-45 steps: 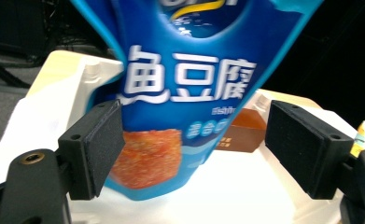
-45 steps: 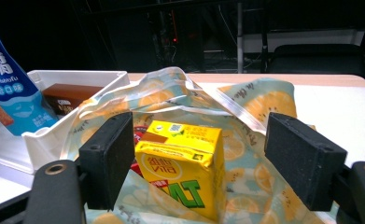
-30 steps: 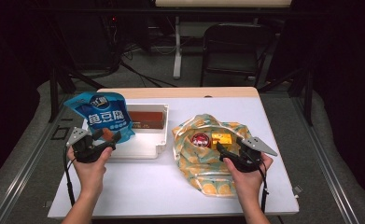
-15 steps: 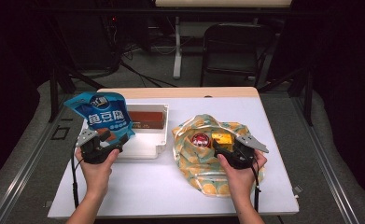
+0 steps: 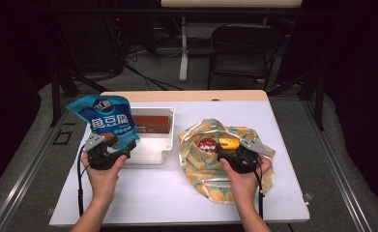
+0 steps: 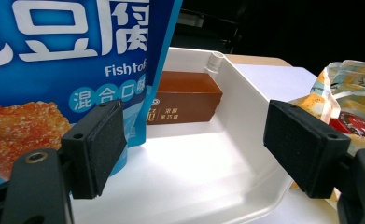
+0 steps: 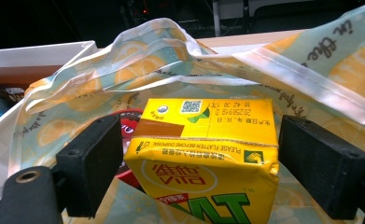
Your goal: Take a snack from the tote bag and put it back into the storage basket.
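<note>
My right gripper (image 7: 201, 163) has its jaws spread either side of the yellow drink carton (image 7: 206, 158), not touching it; the carton lies in the open lemon-print bag (image 5: 225, 164) on the table (image 5: 177, 198). My left gripper (image 6: 194, 149) stands open over the white tray (image 6: 203, 172), the blue snack pouch (image 6: 63, 70) just beside its left pad, a brown box (image 6: 182, 97) behind.
</note>
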`<state>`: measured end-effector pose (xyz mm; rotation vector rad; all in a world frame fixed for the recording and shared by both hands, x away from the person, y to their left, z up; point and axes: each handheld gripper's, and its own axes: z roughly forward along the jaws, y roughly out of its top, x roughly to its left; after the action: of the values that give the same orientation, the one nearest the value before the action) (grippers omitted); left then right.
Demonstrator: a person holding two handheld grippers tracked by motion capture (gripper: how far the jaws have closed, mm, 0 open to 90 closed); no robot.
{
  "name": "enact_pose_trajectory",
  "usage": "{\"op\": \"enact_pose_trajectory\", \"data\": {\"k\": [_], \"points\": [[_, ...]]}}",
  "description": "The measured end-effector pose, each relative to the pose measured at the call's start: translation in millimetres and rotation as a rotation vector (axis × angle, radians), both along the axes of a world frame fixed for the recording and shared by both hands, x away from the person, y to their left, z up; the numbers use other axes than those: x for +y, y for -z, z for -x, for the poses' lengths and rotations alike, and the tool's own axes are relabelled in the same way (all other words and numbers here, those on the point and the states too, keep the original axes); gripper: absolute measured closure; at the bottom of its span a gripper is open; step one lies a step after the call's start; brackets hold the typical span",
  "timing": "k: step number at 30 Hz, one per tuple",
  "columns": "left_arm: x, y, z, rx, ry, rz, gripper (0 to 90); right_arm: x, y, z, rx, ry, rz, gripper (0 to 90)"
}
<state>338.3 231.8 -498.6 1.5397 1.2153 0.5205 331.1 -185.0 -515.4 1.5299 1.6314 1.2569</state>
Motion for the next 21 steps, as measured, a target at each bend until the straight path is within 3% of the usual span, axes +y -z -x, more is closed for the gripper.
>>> {"op": "enact_pose_trajectory", "data": {"k": [11, 16, 21], "points": [[-3.3, 0.6, 0.2, 0.004, 0.010, -0.009, 21.4, 5.4, 5.3, -5.7, 0.012, 0.025, 0.007, 13.8], [-5.1, 1.7, -0.8, 0.008, 0.012, -0.012, 21.4, 7.4, 6.0, -7.9, 0.020, 0.059, -0.028, 13.8], [-5.5, 2.2, -0.2, 0.006, 0.014, -0.017, 21.5, 9.4, 9.9, -8.6, 0.015, 0.064, -0.018, 12.9]]}}
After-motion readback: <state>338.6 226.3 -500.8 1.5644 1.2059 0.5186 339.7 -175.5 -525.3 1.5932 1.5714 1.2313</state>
